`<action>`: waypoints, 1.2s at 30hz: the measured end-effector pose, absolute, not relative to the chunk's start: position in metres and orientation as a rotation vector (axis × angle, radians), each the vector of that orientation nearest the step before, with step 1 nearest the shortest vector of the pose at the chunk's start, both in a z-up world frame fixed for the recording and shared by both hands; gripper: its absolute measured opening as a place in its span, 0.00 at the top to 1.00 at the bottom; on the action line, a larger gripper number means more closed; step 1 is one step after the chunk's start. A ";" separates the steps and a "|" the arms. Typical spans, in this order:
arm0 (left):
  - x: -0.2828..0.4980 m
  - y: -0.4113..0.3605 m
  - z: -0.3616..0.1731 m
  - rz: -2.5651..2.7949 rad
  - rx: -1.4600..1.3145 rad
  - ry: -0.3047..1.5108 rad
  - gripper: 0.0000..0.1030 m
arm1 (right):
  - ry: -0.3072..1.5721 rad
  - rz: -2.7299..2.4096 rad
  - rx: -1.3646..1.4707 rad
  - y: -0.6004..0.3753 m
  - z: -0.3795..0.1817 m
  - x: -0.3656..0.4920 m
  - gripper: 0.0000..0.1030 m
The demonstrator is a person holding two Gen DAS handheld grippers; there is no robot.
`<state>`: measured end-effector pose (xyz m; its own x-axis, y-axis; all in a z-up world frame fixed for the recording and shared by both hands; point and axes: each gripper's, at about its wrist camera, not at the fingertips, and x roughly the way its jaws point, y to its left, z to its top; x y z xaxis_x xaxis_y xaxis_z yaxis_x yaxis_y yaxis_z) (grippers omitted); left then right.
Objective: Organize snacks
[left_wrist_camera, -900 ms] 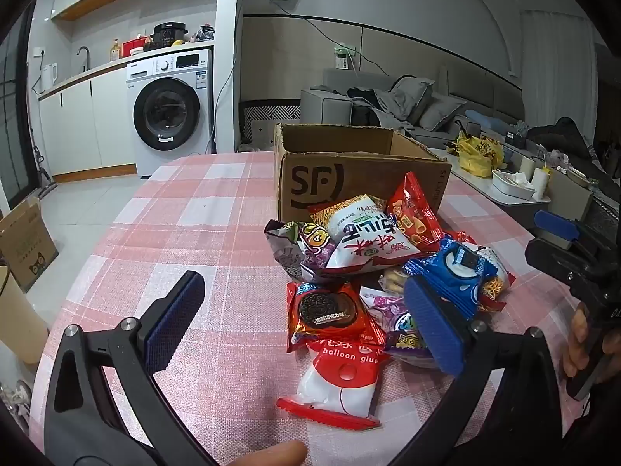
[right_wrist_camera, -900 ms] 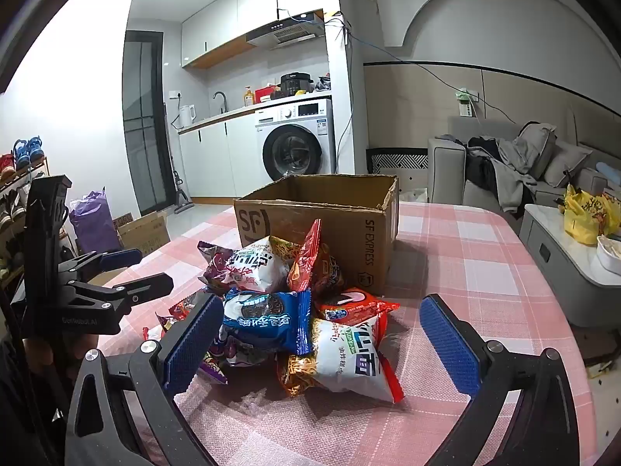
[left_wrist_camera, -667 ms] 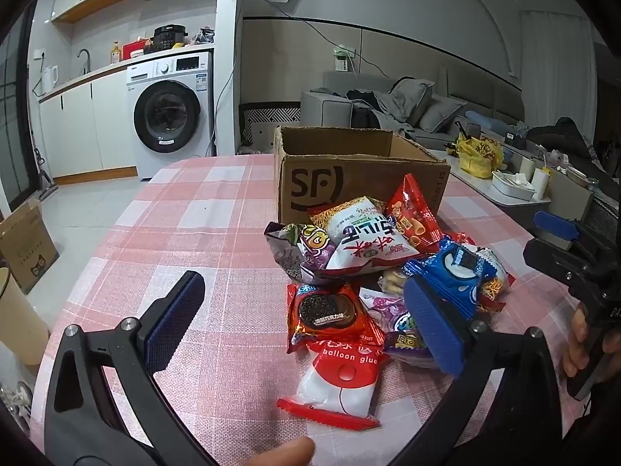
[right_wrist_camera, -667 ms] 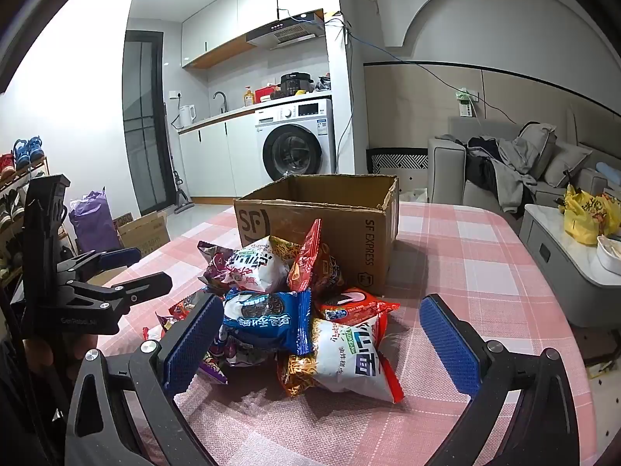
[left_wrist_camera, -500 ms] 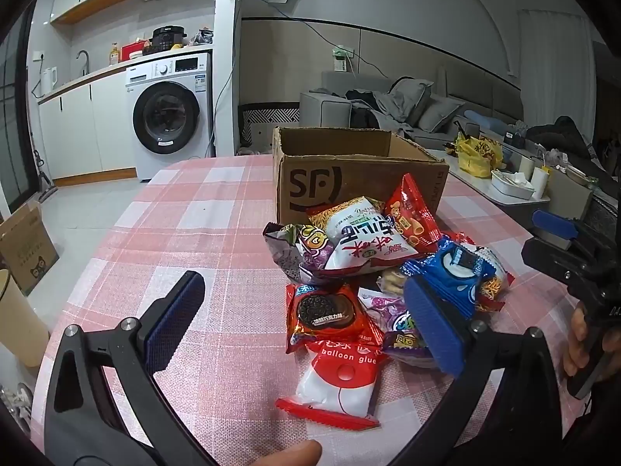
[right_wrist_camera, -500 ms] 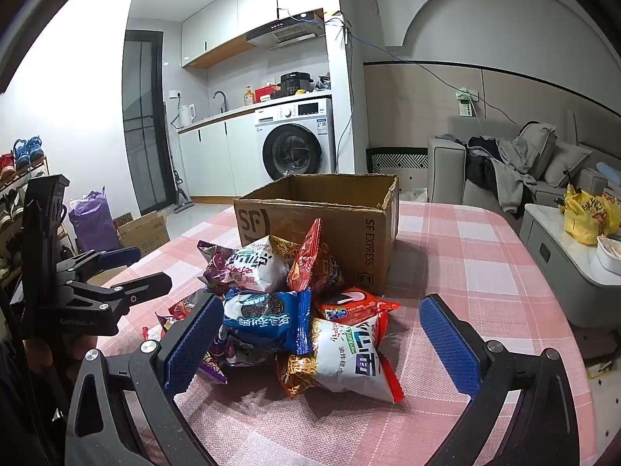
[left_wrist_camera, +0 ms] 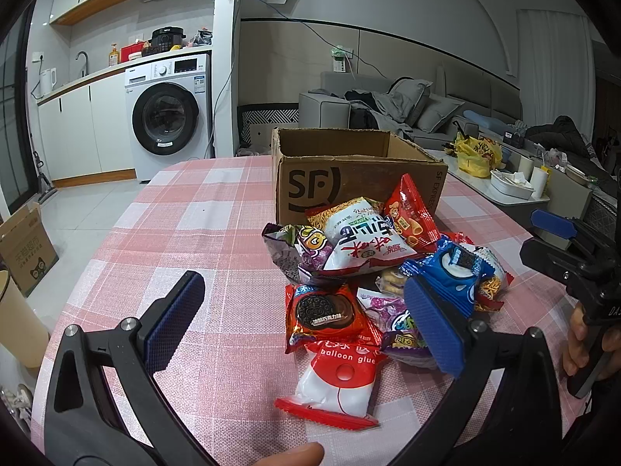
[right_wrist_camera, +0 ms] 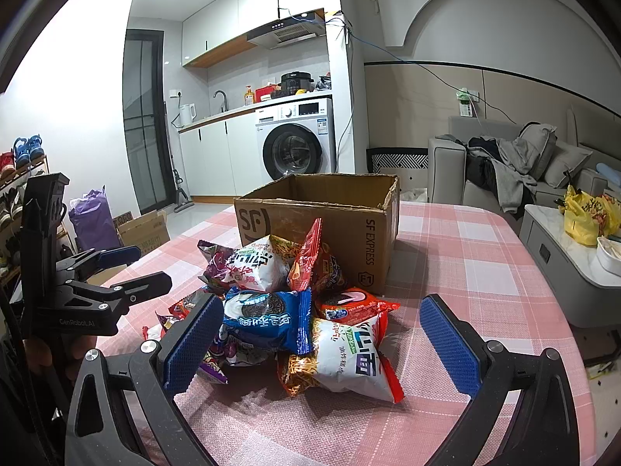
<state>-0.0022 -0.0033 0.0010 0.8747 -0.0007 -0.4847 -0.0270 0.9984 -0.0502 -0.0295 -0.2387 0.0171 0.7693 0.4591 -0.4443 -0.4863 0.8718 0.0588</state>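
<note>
A heap of snack packets lies on the pink checked tablecloth (left_wrist_camera: 186, 209) in front of an open cardboard box (left_wrist_camera: 349, 182) (right_wrist_camera: 322, 217). In the left wrist view a red cookie pack (left_wrist_camera: 324, 312) and a white-and-red balloon glue packet (left_wrist_camera: 337, 384) are nearest. My left gripper (left_wrist_camera: 304, 322) hovers open above them, touching nothing. In the right wrist view a blue cookie pack (right_wrist_camera: 268, 320) and a white noodle bag (right_wrist_camera: 341, 357) lie closest. My right gripper (right_wrist_camera: 322, 343) stands open over that side of the heap, holding nothing.
The other gripper shows at each view's edge, held by a hand (left_wrist_camera: 582, 345). Beyond the table are a washing machine (left_wrist_camera: 169, 116), a sofa (right_wrist_camera: 504, 171), a low white side table (right_wrist_camera: 566, 256) and a cardboard box on the floor (left_wrist_camera: 25, 248).
</note>
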 end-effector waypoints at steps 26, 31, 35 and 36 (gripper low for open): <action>-0.002 -0.003 0.000 0.013 -0.056 0.506 0.01 | 0.472 0.513 -0.055 -0.240 0.018 -0.028 0.00; -0.002 -0.003 0.001 0.012 -0.056 0.506 0.01 | 0.480 0.509 -0.052 -0.239 0.015 -0.029 0.00; -0.002 -0.003 0.002 0.013 -0.059 0.510 0.01 | 0.493 0.510 -0.044 -0.239 0.015 -0.024 0.00; -0.002 -0.003 0.002 0.012 -0.060 0.512 0.01 | 0.497 0.505 -0.042 -0.239 0.015 -0.024 0.00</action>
<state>-0.0023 -0.0034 0.0020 0.8716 -0.0039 -0.4902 -0.0262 0.9982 -0.0546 -0.0236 -0.2387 0.0147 0.7595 0.4535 -0.4663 -0.4735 0.8770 0.0816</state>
